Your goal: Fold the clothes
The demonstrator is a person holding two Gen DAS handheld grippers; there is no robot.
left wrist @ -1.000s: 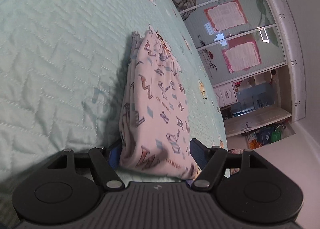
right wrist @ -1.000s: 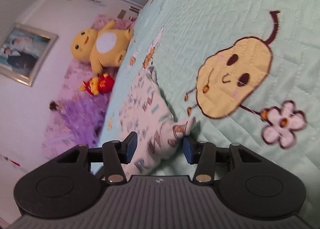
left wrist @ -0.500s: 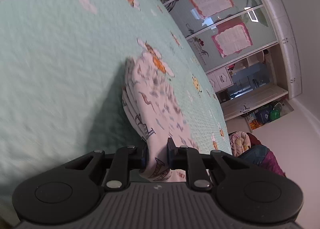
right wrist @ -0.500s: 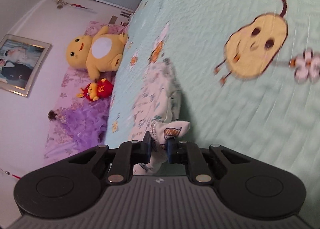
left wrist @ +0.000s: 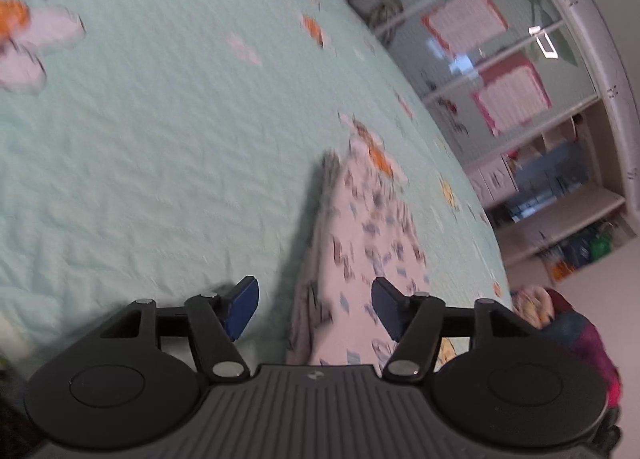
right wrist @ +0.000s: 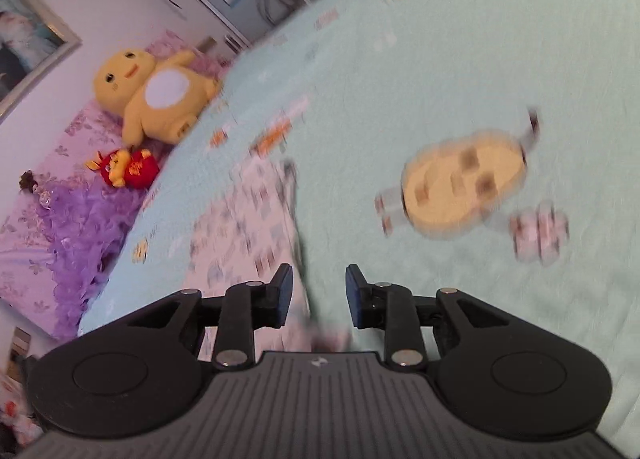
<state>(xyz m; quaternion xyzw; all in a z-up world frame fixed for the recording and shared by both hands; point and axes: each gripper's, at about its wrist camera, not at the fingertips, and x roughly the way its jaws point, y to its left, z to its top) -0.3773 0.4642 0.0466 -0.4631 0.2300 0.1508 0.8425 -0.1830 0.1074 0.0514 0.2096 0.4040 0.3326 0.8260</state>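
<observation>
Left gripper (left wrist: pixel 315 309) jaws are opening, clear of the folded garment (left wrist: pixel 362 259) between them; half a second ago they pinched it. Right gripper (right wrist: pixel 318 295) jaws are opening too, its edge released. The soft white cloth, its print blurred unreadable, lies on the quilted mint bedspread (left wrist: pixel 160 139).

Ahead of your gripper to the left, a yellow plush toy (right wrist: pixel 156 95) sits above a small red plush (right wrist: pixel 128 169); a pear cartoon (right wrist: pixel 464 183) on the quilt lies ahead-right.
</observation>
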